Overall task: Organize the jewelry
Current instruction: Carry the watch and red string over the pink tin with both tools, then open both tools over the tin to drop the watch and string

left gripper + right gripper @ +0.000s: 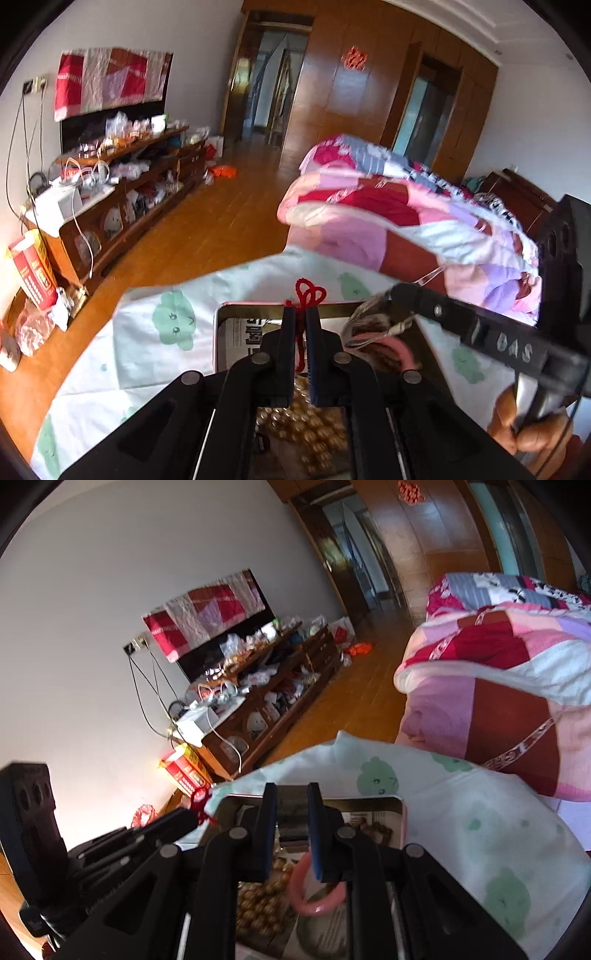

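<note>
A metal tin lies open on the bed and holds jewelry: gold bead strands, a pink bangle and brown wooden beads. My left gripper is shut on a red knotted cord above the tin; the cord's loop sticks out past the fingertips and also shows in the right wrist view. My right gripper hangs open over the tin above the bangle. In the left wrist view it comes in from the right with pale strands hanging at its tip.
The tin rests on a white sheet with green prints. A folded pink and red quilt lies beyond it. A cluttered wooden cabinet stands along the left wall across the wooden floor.
</note>
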`<state>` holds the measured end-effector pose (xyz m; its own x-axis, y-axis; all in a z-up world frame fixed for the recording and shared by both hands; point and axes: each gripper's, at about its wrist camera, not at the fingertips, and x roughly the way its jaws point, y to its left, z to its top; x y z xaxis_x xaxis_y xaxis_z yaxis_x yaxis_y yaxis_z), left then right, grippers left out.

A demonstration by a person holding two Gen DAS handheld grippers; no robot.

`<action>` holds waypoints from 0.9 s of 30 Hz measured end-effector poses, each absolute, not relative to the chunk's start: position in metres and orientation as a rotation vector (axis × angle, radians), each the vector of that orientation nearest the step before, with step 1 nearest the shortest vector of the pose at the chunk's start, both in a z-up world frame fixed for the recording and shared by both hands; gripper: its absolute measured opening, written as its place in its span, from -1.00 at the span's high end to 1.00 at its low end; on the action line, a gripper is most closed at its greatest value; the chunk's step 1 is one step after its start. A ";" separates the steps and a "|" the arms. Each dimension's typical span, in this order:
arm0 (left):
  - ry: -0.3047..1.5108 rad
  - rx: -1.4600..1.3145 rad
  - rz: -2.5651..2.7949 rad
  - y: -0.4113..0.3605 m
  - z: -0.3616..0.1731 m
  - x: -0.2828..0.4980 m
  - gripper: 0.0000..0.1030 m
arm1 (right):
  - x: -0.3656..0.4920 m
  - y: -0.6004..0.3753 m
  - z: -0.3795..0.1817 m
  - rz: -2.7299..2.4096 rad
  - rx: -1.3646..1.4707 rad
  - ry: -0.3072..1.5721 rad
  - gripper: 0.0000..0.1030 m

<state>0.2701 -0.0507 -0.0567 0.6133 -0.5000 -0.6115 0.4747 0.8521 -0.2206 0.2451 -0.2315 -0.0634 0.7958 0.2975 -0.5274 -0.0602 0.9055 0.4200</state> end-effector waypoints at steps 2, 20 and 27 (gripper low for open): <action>0.767 -0.005 -0.541 -0.056 -0.071 0.276 0.92 | 0.252 -0.230 -0.073 0.208 0.381 0.676 0.65; 0.796 0.127 -0.391 -0.062 -0.074 0.237 -0.26 | 0.204 -0.227 -0.084 0.152 0.357 0.724 -0.38; 0.746 0.119 -0.366 -0.056 -0.058 0.208 -0.35 | 0.170 -0.227 -0.063 0.144 0.370 0.663 -0.38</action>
<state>0.2080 -0.0559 -0.0577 0.6744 -0.2824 -0.6823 0.3662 0.9302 -0.0230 0.1698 -0.2266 -0.0627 0.7814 0.2463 -0.5733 -0.0130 0.9250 0.3797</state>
